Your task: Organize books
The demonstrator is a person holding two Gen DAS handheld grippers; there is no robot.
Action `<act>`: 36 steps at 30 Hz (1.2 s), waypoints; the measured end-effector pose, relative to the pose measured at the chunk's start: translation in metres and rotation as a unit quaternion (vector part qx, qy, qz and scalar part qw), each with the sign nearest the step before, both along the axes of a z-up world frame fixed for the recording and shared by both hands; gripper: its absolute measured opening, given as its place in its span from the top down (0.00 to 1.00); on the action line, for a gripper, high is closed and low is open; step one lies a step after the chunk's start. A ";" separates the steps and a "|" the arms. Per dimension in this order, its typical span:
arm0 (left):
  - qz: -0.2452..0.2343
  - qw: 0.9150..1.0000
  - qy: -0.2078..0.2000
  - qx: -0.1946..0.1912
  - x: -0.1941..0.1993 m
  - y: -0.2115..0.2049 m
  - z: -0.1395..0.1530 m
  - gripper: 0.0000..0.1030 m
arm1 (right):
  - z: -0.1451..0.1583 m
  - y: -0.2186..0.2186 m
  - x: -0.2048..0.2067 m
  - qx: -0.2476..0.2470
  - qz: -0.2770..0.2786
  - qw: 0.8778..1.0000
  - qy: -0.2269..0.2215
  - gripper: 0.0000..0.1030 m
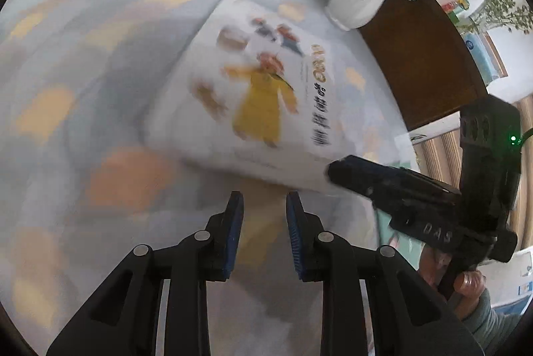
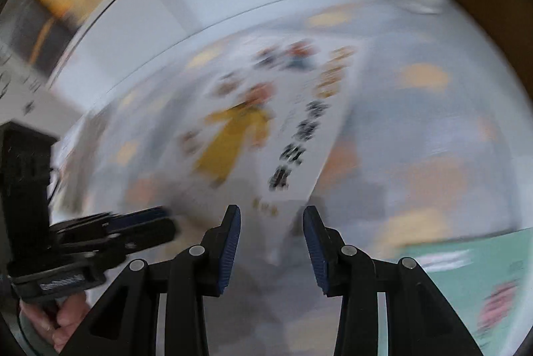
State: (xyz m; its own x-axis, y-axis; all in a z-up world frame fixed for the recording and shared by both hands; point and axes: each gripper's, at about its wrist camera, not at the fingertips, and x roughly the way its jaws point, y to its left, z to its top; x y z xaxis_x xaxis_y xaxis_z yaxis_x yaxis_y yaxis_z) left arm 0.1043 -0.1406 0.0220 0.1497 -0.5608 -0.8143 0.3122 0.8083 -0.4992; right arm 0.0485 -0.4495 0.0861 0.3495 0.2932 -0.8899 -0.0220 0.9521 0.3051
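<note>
Approach to the white book, nothing gripped.
Left gripper (image 1: pixel 263 206) and right gripper (image 2: pixel 271 219) hover at the book's (image 1: pixel 260 96) six o'clock, jaws slightly apart, empty; next, probably pinch its near edge.

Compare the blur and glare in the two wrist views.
Left wrist view: moderate motion blur, book cover figures still readable, white vase fairly sharp with small glare spots. Right wrist view: heavy smear, book text streaked, background unreadable. Both bend edges fisheye-style.

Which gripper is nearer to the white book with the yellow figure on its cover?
Right. The right gripper has its tip at the white book's near corner; contact is unclear. The left gripper hangs just short of its near edge, jaws empty.
</note>
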 end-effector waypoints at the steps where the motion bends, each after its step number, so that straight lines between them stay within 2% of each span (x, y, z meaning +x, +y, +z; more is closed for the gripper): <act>1: 0.003 1.000 0.002 0.003 -0.005 0.011 0.001 0.79 | -0.001 0.016 -0.003 -0.006 0.017 1.000 0.000 0.62; 4: 0.015 1.000 -0.003 0.018 -0.019 0.046 0.007 0.79 | 0.000 0.049 -0.021 -0.024 0.034 0.999 -0.003 0.62; 6: 0.032 0.999 -0.013 0.032 -0.014 0.066 0.015 0.79 | 0.000 0.044 -0.026 -0.011 0.003 1.000 0.002 0.62; 9: 0.058 0.998 -0.027 0.021 0.011 0.080 0.031 0.76 | -0.002 0.019 -0.015 0.003 -0.063 0.998 0.004 0.60; 12: 0.040 0.998 -0.037 0.016 0.038 0.074 0.039 0.76 | 0.005 -0.010 -0.013 0.029 -0.131 0.991 -0.004 0.46; 17: 0.026 0.999 -0.038 0.016 0.089 0.053 0.035 0.73 | 0.011 -0.034 -0.003 0.023 -0.162 0.987 -0.005 0.45; 21: 0.027 0.998 -0.043 0.041 0.124 0.024 0.011 0.73 | -0.001 -0.040 0.013 0.015 -0.164 0.986 0.005 0.45; 26: 0.021 0.998 -0.025 0.046 0.147 0.001 -0.018 0.74 | -0.008 -0.031 0.035 -0.076 -0.143 0.987 -0.010 0.45; 28: 0.006 0.998 -0.043 0.048 0.141 -0.006 -0.015 0.73 | -0.009 -0.027 0.042 -0.076 -0.129 0.989 -0.013 0.45; 30: -0.030 0.999 -0.021 0.018 0.130 -0.008 -0.016 0.72 | -0.009 -0.022 0.047 -0.065 -0.111 0.992 -0.015 0.45; 31: -0.046 0.999 -0.014 0.014 0.124 -0.008 -0.016 0.73 | -0.009 -0.018 0.049 -0.074 -0.101 0.992 -0.014 0.43; 32: -0.062 0.998 -0.020 0.021 0.115 -0.009 -0.013 0.73 | -0.008 -0.013 0.050 -0.106 -0.084 0.991 -0.015 0.43; 33: -0.073 0.996 -0.029 0.033 0.105 -0.008 -0.010 0.73 | -0.007 -0.009 0.051 -0.116 -0.070 0.991 -0.016 0.43; 36: -0.072 0.997 -0.019 0.029 0.076 0.009 -0.005 0.73 | -0.004 -0.003 0.040 -0.103 -0.044 0.994 -0.012 0.43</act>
